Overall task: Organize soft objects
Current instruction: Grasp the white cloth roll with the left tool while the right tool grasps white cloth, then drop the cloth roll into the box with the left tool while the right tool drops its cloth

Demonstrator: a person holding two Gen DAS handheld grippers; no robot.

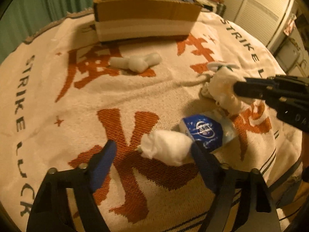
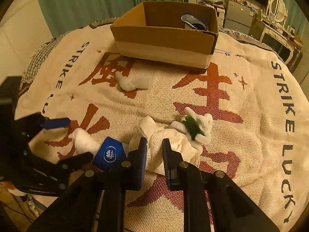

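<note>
Cream cloth [image 2: 173,143] lies on the blanket [image 2: 241,135] near its front edge, pinched by the right gripper [image 2: 154,145] – left gripper [image 1: 152,150] spread w/ a cotton wad [image 1: 168,148] between its fingers, tissue pack [image 1: 204,129] just beyond, box [image 2: 164,38] at back.

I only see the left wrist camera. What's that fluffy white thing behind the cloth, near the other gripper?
Observer: A white fuzzy toy with a green piece across its middle, lying against the cream cloth.
Child: Is the right gripper really holding the cloth?
Observer: Yes. From the right gripper camera, the jaws pinch the cloth's lacy edge.
Child: What does the blue pack say?
Observer: The blue tissue pack reads Vinda.
</note>
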